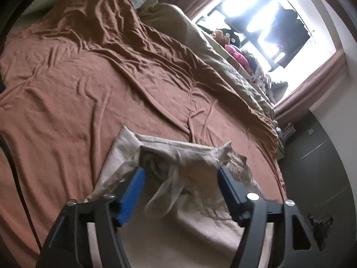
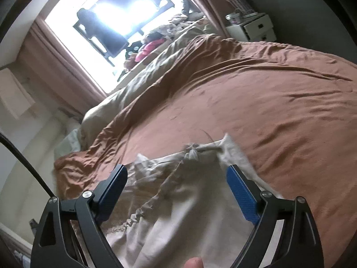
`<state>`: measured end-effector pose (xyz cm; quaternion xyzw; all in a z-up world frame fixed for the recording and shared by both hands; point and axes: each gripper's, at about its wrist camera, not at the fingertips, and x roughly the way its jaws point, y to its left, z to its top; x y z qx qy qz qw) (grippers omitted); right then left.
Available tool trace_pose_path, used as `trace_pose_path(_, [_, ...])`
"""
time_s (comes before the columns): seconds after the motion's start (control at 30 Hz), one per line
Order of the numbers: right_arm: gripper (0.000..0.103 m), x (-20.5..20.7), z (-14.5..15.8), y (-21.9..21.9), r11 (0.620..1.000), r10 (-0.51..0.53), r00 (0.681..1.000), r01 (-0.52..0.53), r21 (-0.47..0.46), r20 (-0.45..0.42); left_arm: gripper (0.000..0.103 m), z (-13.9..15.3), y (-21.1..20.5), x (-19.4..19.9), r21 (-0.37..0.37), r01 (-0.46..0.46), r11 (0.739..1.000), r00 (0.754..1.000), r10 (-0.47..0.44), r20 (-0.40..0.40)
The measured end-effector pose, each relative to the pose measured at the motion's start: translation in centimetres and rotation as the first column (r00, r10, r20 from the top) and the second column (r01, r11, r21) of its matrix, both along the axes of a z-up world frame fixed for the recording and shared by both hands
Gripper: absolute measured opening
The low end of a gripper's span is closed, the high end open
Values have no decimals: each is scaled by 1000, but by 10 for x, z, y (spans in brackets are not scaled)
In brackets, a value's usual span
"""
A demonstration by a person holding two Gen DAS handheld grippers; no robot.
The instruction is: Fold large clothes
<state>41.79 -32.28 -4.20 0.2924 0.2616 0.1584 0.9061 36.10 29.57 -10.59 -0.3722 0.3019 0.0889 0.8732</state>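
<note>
A crumpled cream garment [image 1: 178, 156] lies on the rust-brown bedspread [image 1: 89, 78] near the bed's front edge. My left gripper [image 1: 180, 174] is open, its blue pads either side of the bunched cloth, holding nothing. In the right wrist view the same cream garment [image 2: 178, 201] shows a gathered waistband and a knotted drawstring [image 2: 190, 150]. My right gripper [image 2: 176, 174] is open above the garment, empty. A fingertip [image 2: 194, 263] shows at the bottom edge.
A beige duvet [image 1: 212, 55] lies bunched along the bed's window side. A bright window [image 1: 267, 17] with pink curtains has clothes piled on its sill. A white drawer unit [image 2: 252, 26] stands beyond the bed. A dark wardrobe [image 1: 323, 145] stands beside the bed.
</note>
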Motion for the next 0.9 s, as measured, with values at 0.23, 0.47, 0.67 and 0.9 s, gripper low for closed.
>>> trace_pose_path(0.23, [90,-21,16,9,997,1,1000,-3,-81,-17,82,21,-7,-19,68,4,998,1000,-5,7])
trace_pose_path(0.47, [90,-26,21,2,983,38,998,-46,-180,-48,82,19,-6,-28,180,64,982,993,-45,-108])
trace_pose_path(0.67, [90,-4,24,9,936,59,990,-99,-339,-126,81,-2,5,-12,255,151,955,967,-89,-239])
trace_pose_path(0.9, [90,33,22,32,857,80,978,-165,-488,-192,78,-28,4,28,329,294,897,916,-167,-364])
